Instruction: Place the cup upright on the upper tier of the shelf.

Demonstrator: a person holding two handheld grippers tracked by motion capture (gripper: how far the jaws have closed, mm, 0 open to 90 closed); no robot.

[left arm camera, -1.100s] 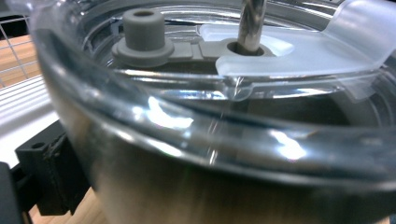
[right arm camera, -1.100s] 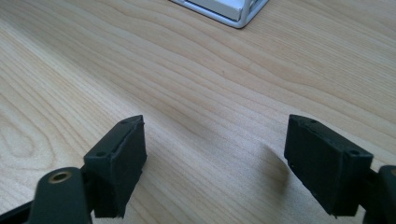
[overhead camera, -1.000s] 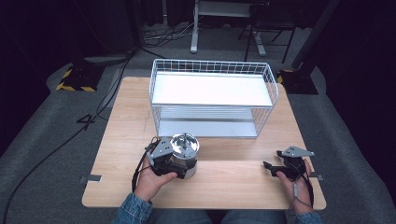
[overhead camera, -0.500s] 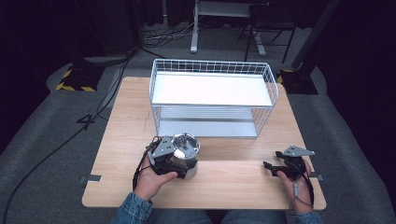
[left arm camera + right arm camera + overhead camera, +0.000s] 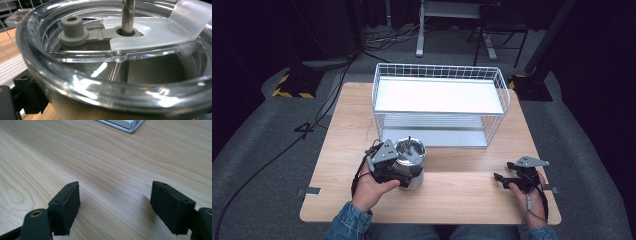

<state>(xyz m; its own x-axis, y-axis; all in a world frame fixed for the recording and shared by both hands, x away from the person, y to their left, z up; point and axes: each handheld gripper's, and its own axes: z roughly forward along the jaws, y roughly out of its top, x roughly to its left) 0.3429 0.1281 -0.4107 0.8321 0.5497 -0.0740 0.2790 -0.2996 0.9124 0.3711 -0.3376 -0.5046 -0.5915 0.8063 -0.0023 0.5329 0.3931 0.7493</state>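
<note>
Lifted slightly off the wooden table's (image 5: 462, 195) front edge: steel tumbler with clear plastic lid and straw (image 5: 409, 161), rigid, slick-walled, probably top-heavy, gripped round body by left gripper (image 5: 404, 172), jaws just tightened; right gripper (image 5: 504, 181) wide, holding nothing.

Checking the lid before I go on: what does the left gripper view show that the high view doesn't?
Left gripper view: the clear lid up close, its grey stopper beside the hole that the metal straw passes through. High view: the whole white wire rack behind, the open right tool, and the left tool, whose jaws have just been closing, gripping the tumbler. Shared: tumbler, lid, straw, some rack wire.
</note>
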